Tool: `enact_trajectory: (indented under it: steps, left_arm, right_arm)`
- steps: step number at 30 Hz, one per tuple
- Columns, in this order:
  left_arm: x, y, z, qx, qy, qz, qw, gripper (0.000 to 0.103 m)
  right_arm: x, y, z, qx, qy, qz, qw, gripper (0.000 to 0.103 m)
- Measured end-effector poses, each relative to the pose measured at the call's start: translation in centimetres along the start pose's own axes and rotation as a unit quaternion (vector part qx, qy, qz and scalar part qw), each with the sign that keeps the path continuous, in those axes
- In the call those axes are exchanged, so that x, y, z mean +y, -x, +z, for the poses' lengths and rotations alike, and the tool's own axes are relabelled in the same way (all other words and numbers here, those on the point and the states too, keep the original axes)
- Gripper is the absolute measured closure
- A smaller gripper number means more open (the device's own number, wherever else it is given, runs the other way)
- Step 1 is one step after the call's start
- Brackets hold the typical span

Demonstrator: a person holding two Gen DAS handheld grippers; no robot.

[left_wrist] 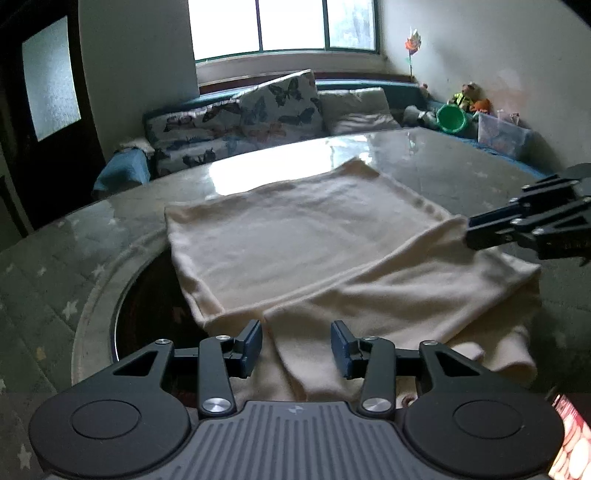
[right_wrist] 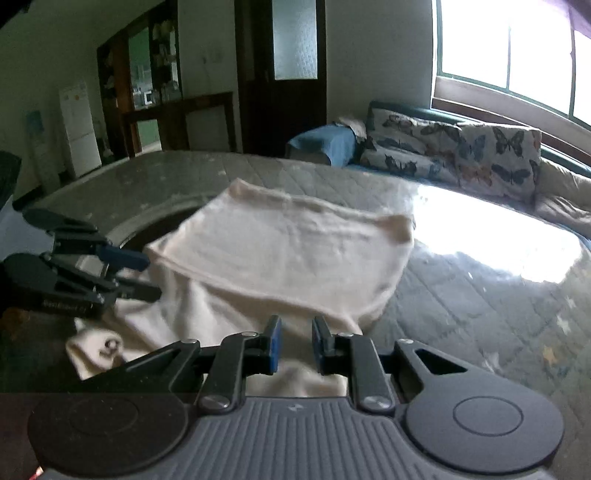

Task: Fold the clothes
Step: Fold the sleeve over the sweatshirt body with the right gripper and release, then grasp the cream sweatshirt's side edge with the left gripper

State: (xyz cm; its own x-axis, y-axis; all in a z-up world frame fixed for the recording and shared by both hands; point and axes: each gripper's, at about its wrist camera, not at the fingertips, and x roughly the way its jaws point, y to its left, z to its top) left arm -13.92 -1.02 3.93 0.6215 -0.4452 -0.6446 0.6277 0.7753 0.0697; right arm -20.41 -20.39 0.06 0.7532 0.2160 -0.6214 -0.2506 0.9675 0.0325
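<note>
1. Cream garment: lies on the glossy quilted surface, partly folded; one flat layer rests over a rumpled lower portion; near edge hangs toward both claws.
2. Left claw: jaws partly apart; cloth lies between and beneath the fingers; pads not seen pressing on it.
3. Right claw: jaws narrowly apart over the cloth; from the left wrist view its tips meet the garment's right fold; whether it grips cannot be told.
4. Background: butterfly cushions below the window; green bucket at right.
</note>
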Motion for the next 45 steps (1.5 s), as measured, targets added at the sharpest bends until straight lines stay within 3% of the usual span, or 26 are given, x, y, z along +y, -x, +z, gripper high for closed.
enact_trajectory:
  steps: [5,9,11,19,28,37,45]
  left_arm:
    - [-0.7,-1.0,0.0,0.012,-0.024,0.01,0.9996,0.059]
    - [-0.3,-0.3,0.1,0.007,-0.017,0.009,0.9998,0.058]
    - [-0.5,0.3,0.3,-0.002,-0.021,0.003,0.9998,0.058]
    - [-1.5,0.3,-0.9,0.006,-0.053,0.005,0.9986,0.058]
    - [-0.8,3.6,-2.1,-0.006,-0.08,0.014,0.9967,0.058]
    - [-1.8,7.1,-5.4,-0.012,-0.189,-0.004,0.9818,0.058]
    - [-3.3,6.2,-6.4,-0.01,-0.238,-0.015,0.971,0.058]
  right_arm:
    - [-0.2,-2.1,-0.3,0.022,0.005,-0.004,1.0,0.086]
    - [0.2,-0.8,-0.3,0.014,0.016,0.0,1.0,0.084]
    - [0.9,-0.2,-0.4,0.011,0.027,0.015,0.999,0.078]
    - [3.2,0.2,-2.2,0.021,0.095,0.009,0.995,0.077]
    - [3.8,1.4,-2.7,0.023,0.115,0.016,0.993,0.072]
    - [4.2,4.4,-3.6,0.034,0.174,0.013,0.984,0.06]
    - [5.0,4.8,-5.2,0.048,0.232,0.013,0.972,0.05]
